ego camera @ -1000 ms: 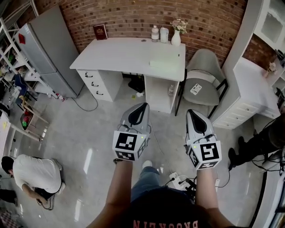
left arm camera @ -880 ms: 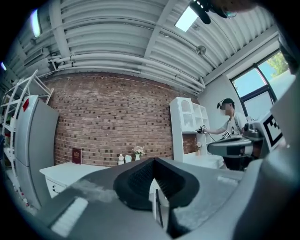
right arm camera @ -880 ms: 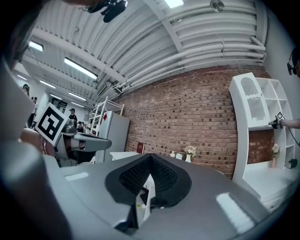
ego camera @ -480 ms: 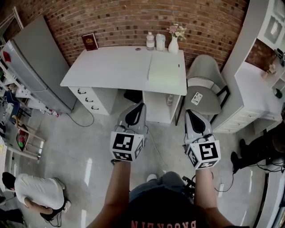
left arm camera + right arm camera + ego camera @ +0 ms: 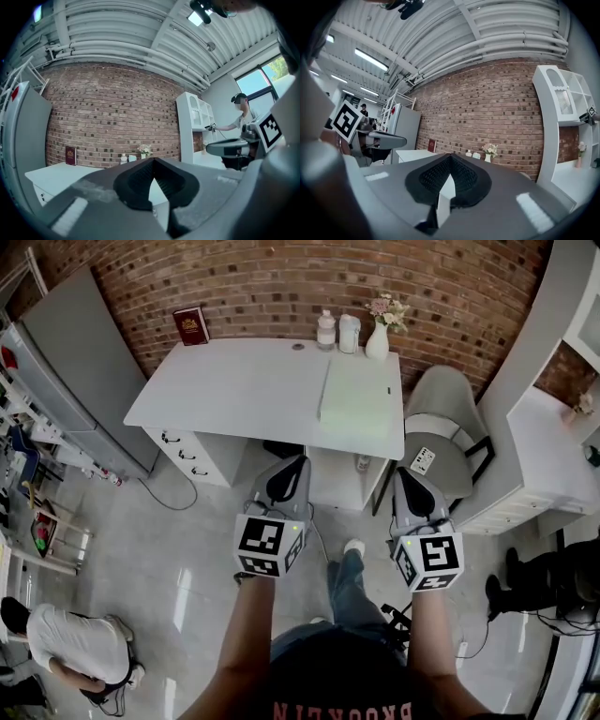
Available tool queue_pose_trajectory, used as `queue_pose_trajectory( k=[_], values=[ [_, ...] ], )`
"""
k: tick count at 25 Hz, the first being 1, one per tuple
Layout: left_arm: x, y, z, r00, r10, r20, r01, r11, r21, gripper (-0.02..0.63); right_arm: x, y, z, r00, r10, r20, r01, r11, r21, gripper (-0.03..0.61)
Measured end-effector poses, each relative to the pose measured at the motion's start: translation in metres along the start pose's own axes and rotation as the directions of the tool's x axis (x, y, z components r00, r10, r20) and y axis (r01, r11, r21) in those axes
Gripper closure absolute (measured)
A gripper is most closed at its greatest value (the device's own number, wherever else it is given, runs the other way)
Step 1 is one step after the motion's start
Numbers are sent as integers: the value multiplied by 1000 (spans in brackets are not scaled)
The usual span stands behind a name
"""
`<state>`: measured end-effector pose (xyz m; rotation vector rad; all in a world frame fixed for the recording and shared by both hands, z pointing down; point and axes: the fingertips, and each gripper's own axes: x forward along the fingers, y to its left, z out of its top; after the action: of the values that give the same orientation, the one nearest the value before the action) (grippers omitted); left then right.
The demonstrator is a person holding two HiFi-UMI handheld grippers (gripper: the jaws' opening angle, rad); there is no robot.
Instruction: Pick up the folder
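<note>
Left hand-held gripper and right hand-held gripper both show me jaws closed on nothing, level above the floor, short of the white surface, where the pale green folder lies flat at its right end.

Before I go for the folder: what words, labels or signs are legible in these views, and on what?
"BROOKLYN": person's shirt, upside down, cut by the frame edge.
Red book: gold print too small to read.
Card on the chair: marks too small to read.
Bottles: labels unreadable.
Left gripper and right gripper cubes: square markers, no words.
Folder: no print visible.
</note>
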<state>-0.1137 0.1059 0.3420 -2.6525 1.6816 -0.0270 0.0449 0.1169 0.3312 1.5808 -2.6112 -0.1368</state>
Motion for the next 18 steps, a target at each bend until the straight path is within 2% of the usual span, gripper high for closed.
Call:
queue_pose_trajectory(
  k=[5, 10, 15, 18],
  values=[
    [51, 24, -9, 1000, 20, -8, -20, 1000, -2, 615, 50, -32, -11, 1000, -4, -9, 3, 1000, -22, 578],
    [124, 46, -10, 999, 24, -20, -24, 1000, 0, 615, 117, -79, -18, 1000, -20, -22, 19, 998, -63, 578],
    [200, 76, -14, 998, 54, -44, -54, 999, -5, 615, 181, -129, -17, 1000, -22, 7, 22, 999, -48, 578],
    [239, 95, -18, 997, 65, -48, -67, 997, -32, 615, 215, -154, -20, 1000, 18, 7, -18, 1000, 18, 578]
  ],
)
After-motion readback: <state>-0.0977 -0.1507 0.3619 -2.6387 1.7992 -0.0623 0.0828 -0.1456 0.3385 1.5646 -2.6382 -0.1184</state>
